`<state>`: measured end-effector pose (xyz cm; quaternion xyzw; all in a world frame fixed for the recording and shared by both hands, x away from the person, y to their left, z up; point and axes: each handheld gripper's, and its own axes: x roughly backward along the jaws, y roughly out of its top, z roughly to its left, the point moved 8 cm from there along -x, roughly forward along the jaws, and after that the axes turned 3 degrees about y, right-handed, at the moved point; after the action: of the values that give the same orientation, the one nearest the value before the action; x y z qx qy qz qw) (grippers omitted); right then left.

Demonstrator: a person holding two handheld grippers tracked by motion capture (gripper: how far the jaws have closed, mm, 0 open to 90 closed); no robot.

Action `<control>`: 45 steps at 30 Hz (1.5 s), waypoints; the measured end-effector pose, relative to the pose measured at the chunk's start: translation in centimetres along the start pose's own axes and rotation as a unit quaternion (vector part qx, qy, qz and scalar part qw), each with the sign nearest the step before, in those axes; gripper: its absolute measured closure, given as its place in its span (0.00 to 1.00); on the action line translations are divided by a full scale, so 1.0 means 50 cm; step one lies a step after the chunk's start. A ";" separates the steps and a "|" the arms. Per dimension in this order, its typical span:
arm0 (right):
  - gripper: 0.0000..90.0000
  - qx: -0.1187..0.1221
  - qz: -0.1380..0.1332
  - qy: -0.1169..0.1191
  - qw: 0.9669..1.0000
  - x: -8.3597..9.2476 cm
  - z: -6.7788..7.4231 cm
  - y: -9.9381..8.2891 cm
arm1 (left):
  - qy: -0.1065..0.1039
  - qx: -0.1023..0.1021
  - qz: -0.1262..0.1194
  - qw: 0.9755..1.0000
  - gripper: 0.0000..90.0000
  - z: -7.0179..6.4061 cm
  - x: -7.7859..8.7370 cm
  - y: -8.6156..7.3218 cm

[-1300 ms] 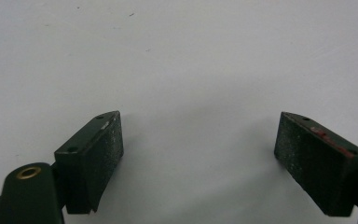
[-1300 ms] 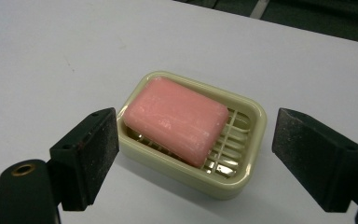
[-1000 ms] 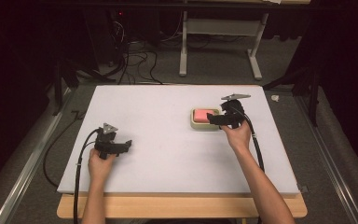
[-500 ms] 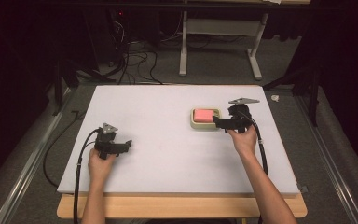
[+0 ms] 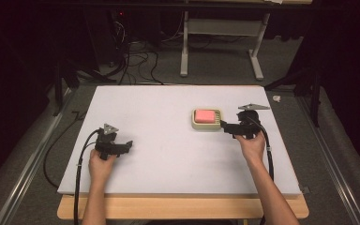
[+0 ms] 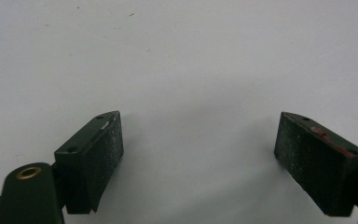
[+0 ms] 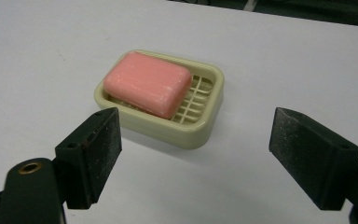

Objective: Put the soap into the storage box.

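A: Field note. Rectangular pink soap bar point(image 7: 148, 90) lies in the cream slotted plastic soap dish point(image 7: 200, 126), toward the dish's left end, ribs bare at its right. Dish sits on the white desk point(image 5: 159, 117), right of centre in the high view.

B: Right tongs point(image 5: 227, 126)?

A: Just right of the dish in the high view, pointing at it. In the right gripper view the jaws stand wide apart with nothing between them; the dish lies ahead, centre of frame, its near corner just beyond the jaw tips. No contact that I can see.

B: Left tongs point(image 5: 127, 146)?

A: Lower left of the high view, well apart from the dish, held low over the desk. Jaws spread wide over bare white surface in the left gripper view, nothing gripped.

B: Step in hand?

A: My reading: the right tongs are at the approach stage, lined up on the dish or the soap, no grasp yet. Which of the two is the target I cannot tell.

B: Next move?

A: Likely push forward and lower until the jaws straddle the target. If the soap, come down over its long sides and clear the dish rim. If the dish, take the near wall. A slick bar could slide under the squeeze, so close slowly.
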<state>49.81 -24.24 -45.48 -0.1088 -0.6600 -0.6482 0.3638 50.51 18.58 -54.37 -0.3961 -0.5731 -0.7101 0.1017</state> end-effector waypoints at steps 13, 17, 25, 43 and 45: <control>0.20 -0.004 -0.014 -0.005 1.000 0.026 -0.010 -0.010 | 0.000 0.000 0.000 1.000 0.18 0.000 0.000 0.000; 0.20 -0.007 -0.018 -0.007 1.000 0.035 -0.015 -0.013 | 0.000 0.000 0.000 1.000 0.18 0.000 0.000 0.000; 0.20 -0.012 -0.025 -0.011 1.000 0.049 -0.025 -0.023 | 0.000 0.000 0.000 1.000 0.18 0.000 0.000 0.000; 0.20 -0.033 -0.032 -0.009 0.999 0.064 -0.042 -0.057 | 0.000 0.000 0.000 1.000 0.18 0.000 0.000 0.000; 0.20 -0.033 -0.030 -0.009 0.999 0.065 -0.043 -0.061 | 0.000 0.000 0.000 1.000 0.18 0.000 0.000 0.000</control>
<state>46.34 -27.72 -46.05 -0.1068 -0.6446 -0.6793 0.3342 50.52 18.58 -54.37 -0.3962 -0.5731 -0.7101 0.1017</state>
